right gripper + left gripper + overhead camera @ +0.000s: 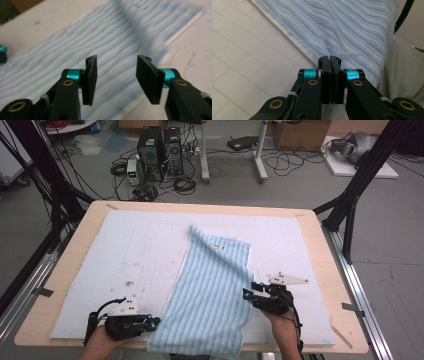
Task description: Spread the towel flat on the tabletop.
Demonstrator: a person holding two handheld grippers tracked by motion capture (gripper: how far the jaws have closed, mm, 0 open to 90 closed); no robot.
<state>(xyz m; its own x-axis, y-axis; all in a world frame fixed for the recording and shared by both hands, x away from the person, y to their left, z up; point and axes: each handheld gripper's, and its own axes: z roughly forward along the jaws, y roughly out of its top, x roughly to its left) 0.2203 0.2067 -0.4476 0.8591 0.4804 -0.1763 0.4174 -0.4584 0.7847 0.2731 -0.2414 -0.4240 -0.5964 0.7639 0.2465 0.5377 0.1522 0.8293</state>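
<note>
Left gripper (329, 58): jaws closed together, tips at the towel's (210, 290) near left edge, nothing visibly clamped. Right gripper (116, 62): jaws apart, empty, above the towel's right edge. Towel lies mid-mat (125, 255), far part folded; folding appears barely begun.

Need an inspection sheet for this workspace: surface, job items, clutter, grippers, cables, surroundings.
Surface: wooden table covered by a pale gridded mat; a few small dark marks on the mat.
Job's things: blue striped towel, lying lengthwise, its near end hanging over the table's front edge.
Clutter: nothing seen besides the marks.
Grippers: left gripper shut at the towel's left edge, whether it pinches cloth is unclear; right gripper open above the towel's right edge, nothing between the jaws.
Cables: a cable trails from each gripper; tangled cables on the floor beyond the table.
Surroundings: computer towers, cardboard box, black frame struts.
</note>
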